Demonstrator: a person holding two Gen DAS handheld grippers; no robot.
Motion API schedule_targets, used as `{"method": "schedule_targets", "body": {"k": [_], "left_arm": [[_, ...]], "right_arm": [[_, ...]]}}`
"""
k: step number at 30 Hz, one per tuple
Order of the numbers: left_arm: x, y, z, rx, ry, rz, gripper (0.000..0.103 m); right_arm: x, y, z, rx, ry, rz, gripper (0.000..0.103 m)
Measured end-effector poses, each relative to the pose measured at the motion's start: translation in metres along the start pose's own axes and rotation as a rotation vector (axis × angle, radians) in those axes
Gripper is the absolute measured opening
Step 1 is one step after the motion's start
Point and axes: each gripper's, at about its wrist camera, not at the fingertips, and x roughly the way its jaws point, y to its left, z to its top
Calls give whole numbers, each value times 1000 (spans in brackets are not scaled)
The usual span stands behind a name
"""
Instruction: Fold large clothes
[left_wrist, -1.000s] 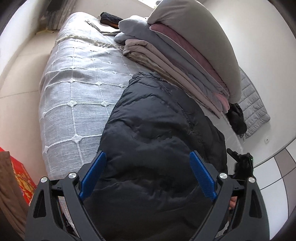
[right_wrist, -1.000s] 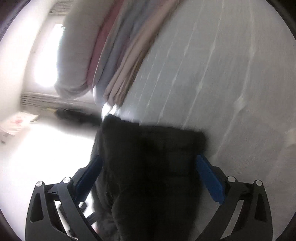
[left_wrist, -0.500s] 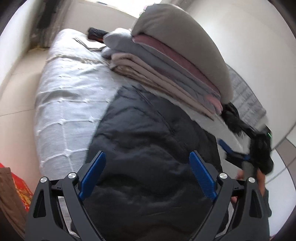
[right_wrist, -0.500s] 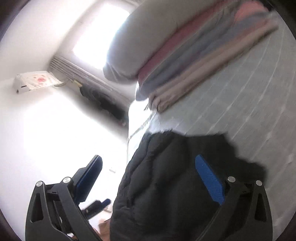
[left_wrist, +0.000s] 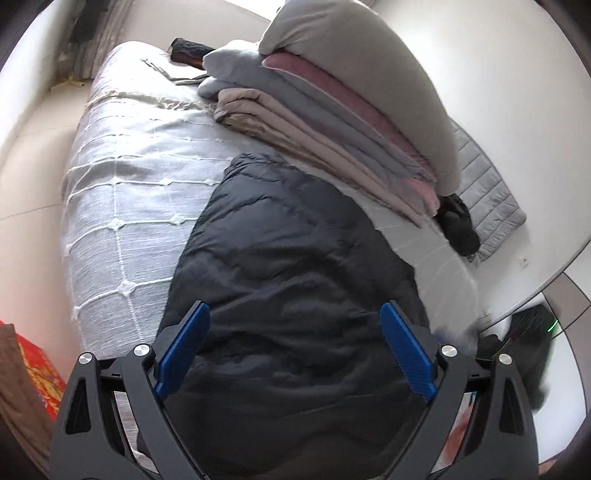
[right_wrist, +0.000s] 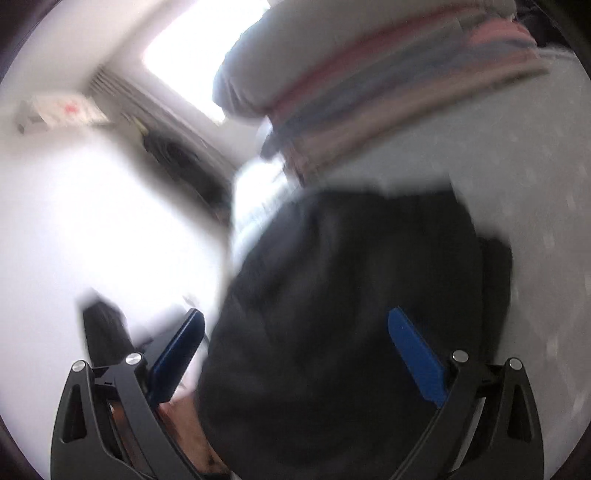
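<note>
Black jacket (left_wrist: 295, 280) lying flat on bed (left_wrist: 122, 206) beside stacked bedding (left_wrist: 332, 110); left gripper (left_wrist: 294, 350) and right gripper (right_wrist: 295, 354), both wide open and holding nothing, risk a slipped, bunched fold in puffy fabric.

1. Left gripper (left_wrist: 293, 349): black frame with triangular cut-outs in each outer arm, silver screw heads at the linkage pivots.
2. Its fingers (left_wrist: 181, 350) carry flat blue pads, ribbed on the right one.
3. Right gripper (right_wrist: 293, 356): same black frame, same silver screws, blue pads (right_wrist: 416, 356); view blurred.
</note>
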Motion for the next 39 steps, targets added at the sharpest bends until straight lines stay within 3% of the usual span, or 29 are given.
{"method": "schedule_targets", "body": {"k": [2,3,5,7,10,15,18,23,26,28,30,33,35,39], "left_arm": [[9,-3,-3,25,41,33,89],[16,-2,-4,38,69,60,90],[15,1,-7,44,67,85,89],[5,10,-5,18,41,70,89],[-12,34,3,-62,-3,89,89],[-8,79,7,-223,43,125,89],[4,91,5,-241,96,152,89],[29,99,-3,-269,204,111,90],[29,94,-7,-252,234,59,90],[35,81,-12,-216,284,-26,89],[42,59,-19,-133,344,-70,90],[47,27,-31,21,395,-43,90],[46,20,-33,48,396,-34,90],[34,24,-25,33,326,19,90]], "right_arm": [[38,-9,-17,-36,105,-56,96],[47,-8,-20,-75,99,-90,96],[44,-5,-13,-11,110,-95,96],[21,7,-6,47,46,-31,96],[-11,14,-17,27,-46,-68,96],[-14,-58,-58,299,34,-65,96],[16,-86,-77,461,133,120,96],[44,-83,-69,538,142,301,97],[57,-78,-58,531,162,343,97],[56,-74,-53,530,129,361,97],[35,-65,-42,493,55,354,97],[22,-56,-31,463,14,318,97],[19,-60,-29,465,28,274,97],[12,-60,-44,410,7,94,97]]}}
